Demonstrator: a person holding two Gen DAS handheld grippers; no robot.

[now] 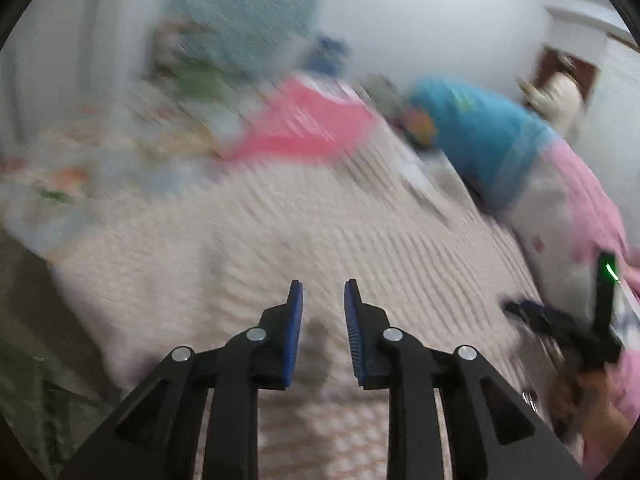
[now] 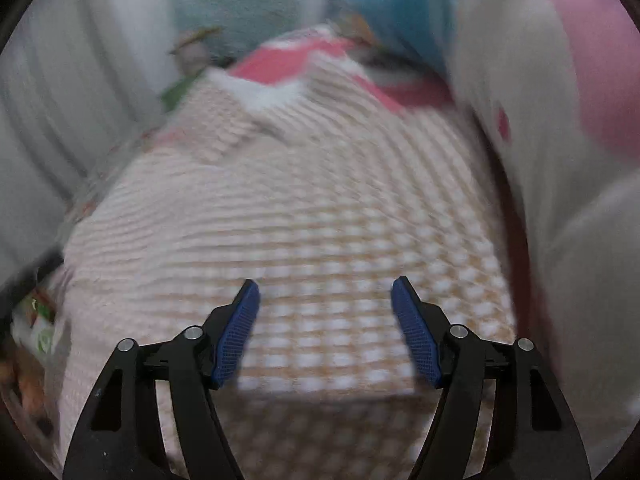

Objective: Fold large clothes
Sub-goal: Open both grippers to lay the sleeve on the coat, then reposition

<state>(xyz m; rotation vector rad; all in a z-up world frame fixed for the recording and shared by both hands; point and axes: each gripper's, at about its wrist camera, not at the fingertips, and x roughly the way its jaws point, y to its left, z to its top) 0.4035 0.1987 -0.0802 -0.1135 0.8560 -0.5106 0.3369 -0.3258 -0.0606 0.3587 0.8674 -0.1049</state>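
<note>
Across the bed: checked garment (image 2: pixel 320 216) lies spread flat, beige-and-white weave, fills the middle of both wrist views; both views motion-blurred.
Garment edge: near hem (image 2: pixel 328 390) runs straight across just under the right gripper, darker shaded cloth below it.
Left gripper (image 1: pixel 323 292): blue-padded fingers (image 1: pixel 294 332) parted by a narrow gap, nothing between them, hovering over the checked garment (image 1: pixel 280 240), pointing down at it.
Right gripper (image 2: pixel 326 292): fingers (image 2: pixel 236 336) spread wide, nothing pinched, cloth visible through the gap; contact with the cloth cannot be told.
Right gripper in left view: dark body with a green light (image 1: pixel 608 270) at the right edge, over the garment's right side; its fingers too blurred to read there.
Far side of bed: pink cloth (image 1: pixel 304 128) beyond the garment's far end, touching or overlapping it.
Right of garment: blue clothing (image 1: pixel 480 132) heaped on a pink-and-white piece (image 1: pixel 560 208), just beside the garment.
Back: pale teal shape (image 1: pixel 248 8) against the wall, too blurred to name.
Left edge: floral bedsheet (image 1: pixel 60 184) shows beside the garment.
</note>
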